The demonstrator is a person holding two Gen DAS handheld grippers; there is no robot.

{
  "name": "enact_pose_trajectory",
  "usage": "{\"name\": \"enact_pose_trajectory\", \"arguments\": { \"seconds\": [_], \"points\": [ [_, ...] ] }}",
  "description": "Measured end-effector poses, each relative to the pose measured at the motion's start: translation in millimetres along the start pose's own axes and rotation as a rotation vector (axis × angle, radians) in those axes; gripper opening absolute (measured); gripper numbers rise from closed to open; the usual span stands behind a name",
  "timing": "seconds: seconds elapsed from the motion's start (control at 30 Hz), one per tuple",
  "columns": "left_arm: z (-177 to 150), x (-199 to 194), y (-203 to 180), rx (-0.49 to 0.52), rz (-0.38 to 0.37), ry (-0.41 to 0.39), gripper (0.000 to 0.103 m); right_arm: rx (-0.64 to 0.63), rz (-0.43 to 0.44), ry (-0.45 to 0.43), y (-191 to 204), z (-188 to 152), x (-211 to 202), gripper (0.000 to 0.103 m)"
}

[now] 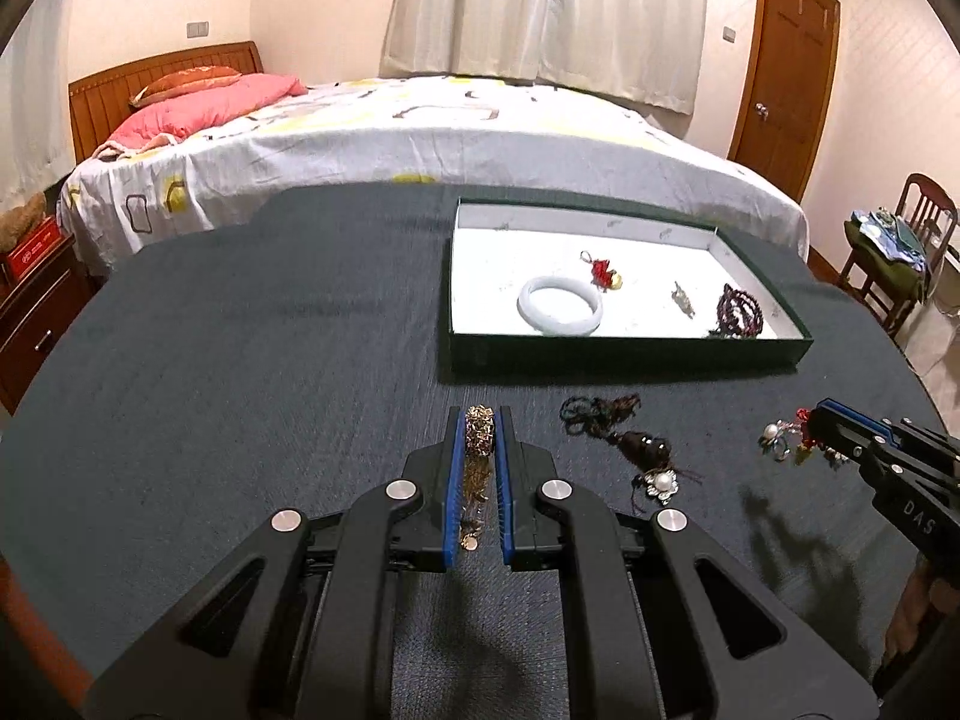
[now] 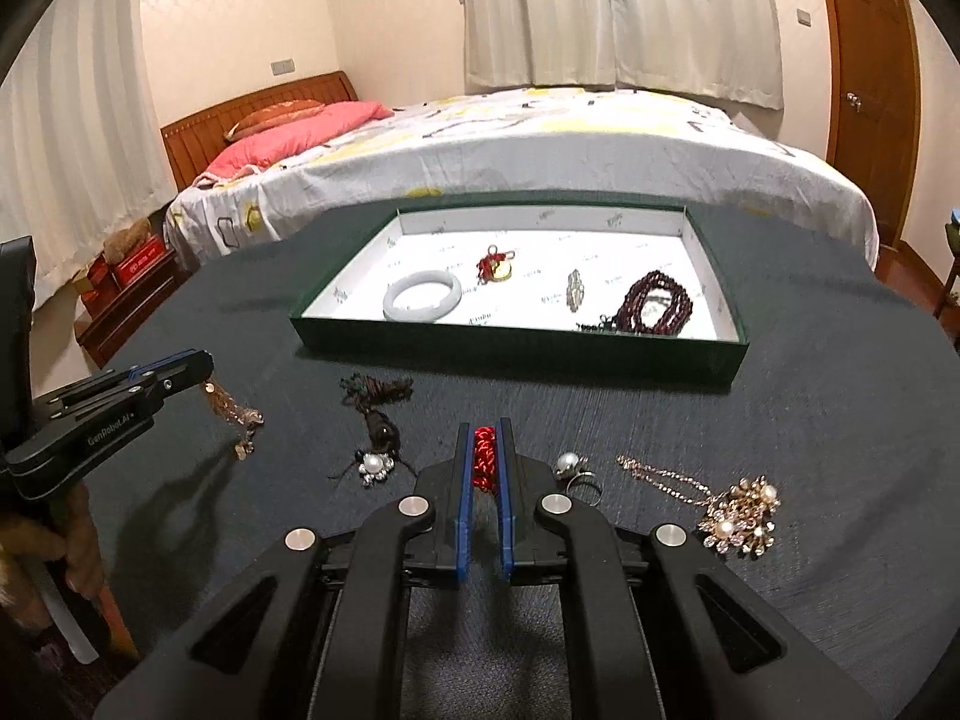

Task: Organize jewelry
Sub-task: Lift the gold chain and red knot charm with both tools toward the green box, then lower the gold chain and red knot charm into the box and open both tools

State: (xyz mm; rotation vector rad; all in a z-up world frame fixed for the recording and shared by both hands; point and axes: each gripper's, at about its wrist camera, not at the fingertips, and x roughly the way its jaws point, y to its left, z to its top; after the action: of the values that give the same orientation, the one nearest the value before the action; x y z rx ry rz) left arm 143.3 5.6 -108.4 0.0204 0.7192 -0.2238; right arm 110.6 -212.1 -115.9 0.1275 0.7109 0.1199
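Observation:
My left gripper (image 1: 480, 420) is shut on a gold chain bracelet (image 1: 480, 438), whose tail hangs down between the fingers; from the right wrist view the same gripper (image 2: 201, 369) holds the gold chain (image 2: 231, 414) just above the cloth. My right gripper (image 2: 483, 432) is shut on a red knotted cord charm (image 2: 483, 456); in the left wrist view that gripper (image 1: 813, 420) shows at the far right with the charm (image 1: 801, 438) dangling. Ahead lies a green tray (image 1: 624, 354) with a white floor, holding a white bangle (image 1: 559, 305), a red charm (image 1: 602, 273), a small silver piece (image 1: 683, 299) and a dark red bead bracelet (image 1: 741, 312).
Loose on the dark cloth lie a dark cord pendant with a pearl flower (image 2: 375, 447), a pearl ring (image 2: 576, 471) and a gold pearl brooch on a chain (image 2: 741, 516). A bed (image 1: 420, 138) stands beyond the table, a chair (image 1: 912, 240) at the right.

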Motion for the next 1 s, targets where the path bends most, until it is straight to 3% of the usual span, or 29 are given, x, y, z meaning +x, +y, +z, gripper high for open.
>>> {"name": "enact_pose_trajectory", "arguments": {
  "seconds": [0.53,0.77,1.0],
  "points": [
    [34,-33,-16,0.006,-0.056,-0.104,0.010,0.010,0.000,-0.120,-6,31,-36,0.007],
    [66,-33,-29,0.029,-0.094,-0.168,0.010,-0.003,-0.007,-0.211,-10,68,-45,0.007],
    [117,-2,-48,0.042,-0.126,-0.247,0.010,-0.034,-0.039,-0.299,-19,120,-26,0.007]
  ]
}}
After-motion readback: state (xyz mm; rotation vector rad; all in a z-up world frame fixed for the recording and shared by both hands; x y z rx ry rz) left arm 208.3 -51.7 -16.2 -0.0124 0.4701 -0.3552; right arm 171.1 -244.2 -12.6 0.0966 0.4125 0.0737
